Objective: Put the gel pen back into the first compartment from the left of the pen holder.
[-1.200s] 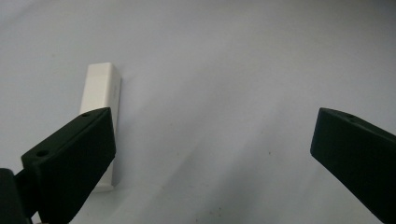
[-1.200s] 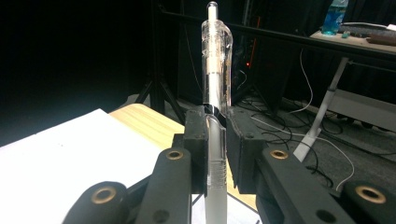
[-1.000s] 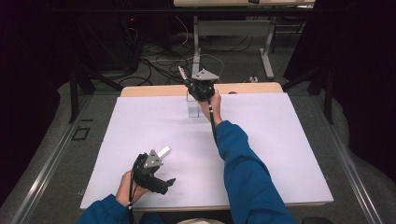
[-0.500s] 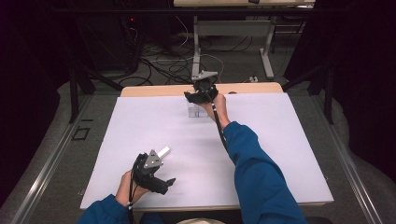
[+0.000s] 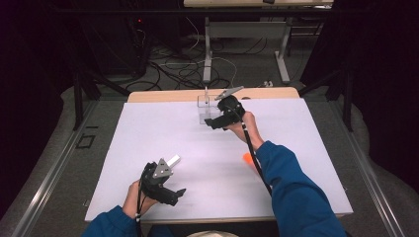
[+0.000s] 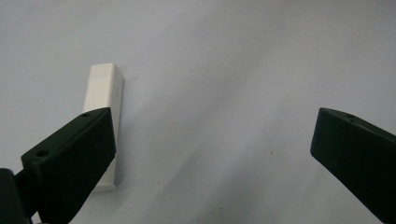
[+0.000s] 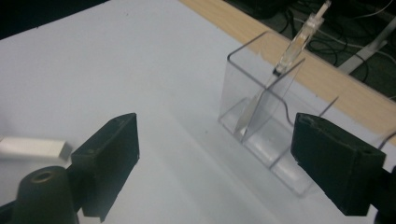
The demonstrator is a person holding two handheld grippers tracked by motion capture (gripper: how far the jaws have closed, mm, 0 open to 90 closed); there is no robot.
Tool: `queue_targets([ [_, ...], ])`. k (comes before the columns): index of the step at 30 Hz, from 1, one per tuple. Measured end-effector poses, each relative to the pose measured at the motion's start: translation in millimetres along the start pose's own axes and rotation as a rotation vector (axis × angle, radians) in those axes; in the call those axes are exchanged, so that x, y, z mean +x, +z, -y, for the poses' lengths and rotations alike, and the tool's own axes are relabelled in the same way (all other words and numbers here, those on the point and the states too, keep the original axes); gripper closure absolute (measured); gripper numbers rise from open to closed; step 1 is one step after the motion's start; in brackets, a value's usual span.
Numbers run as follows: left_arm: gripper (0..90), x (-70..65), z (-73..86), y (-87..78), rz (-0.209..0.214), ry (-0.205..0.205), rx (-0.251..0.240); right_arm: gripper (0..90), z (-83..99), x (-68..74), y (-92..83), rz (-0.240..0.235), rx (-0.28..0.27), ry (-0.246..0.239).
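A clear plastic holder [image 5: 204, 112] [image 7: 261, 116] with compartments stands at the far middle of the white table top [image 5: 148, 133]. A thin clear stick [image 5: 206, 93] [image 7: 295, 46] leans upright in it. My right gripper [image 5: 212, 119] [image 7: 215, 126] hovers just right of the holder, open; its jaws have just been opening and nothing is between them. Near the front left, my left gripper [image 5: 172, 178] [image 6: 212, 121] is open, low over the table. A white block [image 5: 173, 160] [image 6: 103, 112] [image 7: 32, 147] lies flat just beside its left jaw, outside the gap.
A small orange object [image 5: 247, 158] lies on the table beside the right forearm. A bare wooden strip [image 5: 163, 95] runs along the table's far edge. Beyond it are cables [image 5: 173, 69] and desk legs on the floor.
The right gripper has pulled back from above the holder, toward the person and to the right, and its jaws have opened. The stick stays in the holder. The left gripper has not moved.
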State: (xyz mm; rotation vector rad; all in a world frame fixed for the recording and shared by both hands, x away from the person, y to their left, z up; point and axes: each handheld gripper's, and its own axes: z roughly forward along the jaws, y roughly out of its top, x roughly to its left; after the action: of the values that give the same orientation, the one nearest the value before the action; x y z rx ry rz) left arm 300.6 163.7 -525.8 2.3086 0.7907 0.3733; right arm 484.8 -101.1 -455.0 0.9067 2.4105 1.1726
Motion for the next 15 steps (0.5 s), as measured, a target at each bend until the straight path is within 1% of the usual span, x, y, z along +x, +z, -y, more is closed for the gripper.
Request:
queue_targets([
  [1, 0.0, 0.1, 0.1, 0.1, 0.001, 0.0, 0.001, 12.9, 2.5, 0.6, -4.4, -0.001, 0.019, -0.009],
  [2, 0.0, 0.1, 0.2, 0.1, 0.0, 0.0, 0.001, 12.2, 5.4, 1.7, -8.1, 0.004, 0.019, -0.012],
  [3, 0.0, 0.1, 0.2, 0.1, 0.001, 0.0, 0.0, 11.5, 7.9, 2.3, -12.3, -0.001, 0.036, -0.011],
  [5, 0.0, 0.0, 0.1, 0.1, 0.0, 0.0, 0.0, 11.1, 13.6, 4.0, -20.5, -0.005, 0.05, -0.015],
  [6, 0.0, -0.1, 0.1, 0.0, -0.001, 0.0, 0.0, 10.2, 17.0, 4.7, -23.2, 0.003, 0.047, -0.011],
  [8, 0.0, -0.4, -0.1, 0.1, -0.001, 0.002, 0.002, 10.0, 23.7, 5.0, -29.8, -0.012, 0.048, -0.01],
  [9, 0.0, -0.5, 0.0, 0.2, 0.001, 0.001, 0.0, 9.1, 26.8, 5.7, -32.3, -0.01, 0.059, -0.007],
  [10, 0.0, -0.7, -0.2, 0.1, -0.002, 0.001, 0.002, 8.7, 29.7, 6.0, -35.1, -0.021, 0.069, -0.006],
  [12, 0.0, -0.7, -0.2, 0.2, -0.003, 0.002, 0.003, 8.5, 35.9, 7.1, -39.0, -0.017, 0.061, -0.004],
  [13, 0.0, -0.8, -0.3, 0.5, 0.0, 0.0, 0.001, 8.0, 38.6, 7.9, -41.1, -0.029, 0.073, -0.001],
  [14, 0.0, -0.9, -0.3, 0.5, 0.0, 0.0, 0.001, 7.9, 41.1, 9.4, -43.2, -0.028, 0.082, -0.001],
  [15, 0.0, -1.0, -0.3, 0.6, 0.0, 0.0, 0.002, 7.6, 43.9, 10.3, -44.6, -0.03, 0.084, -0.012],
])
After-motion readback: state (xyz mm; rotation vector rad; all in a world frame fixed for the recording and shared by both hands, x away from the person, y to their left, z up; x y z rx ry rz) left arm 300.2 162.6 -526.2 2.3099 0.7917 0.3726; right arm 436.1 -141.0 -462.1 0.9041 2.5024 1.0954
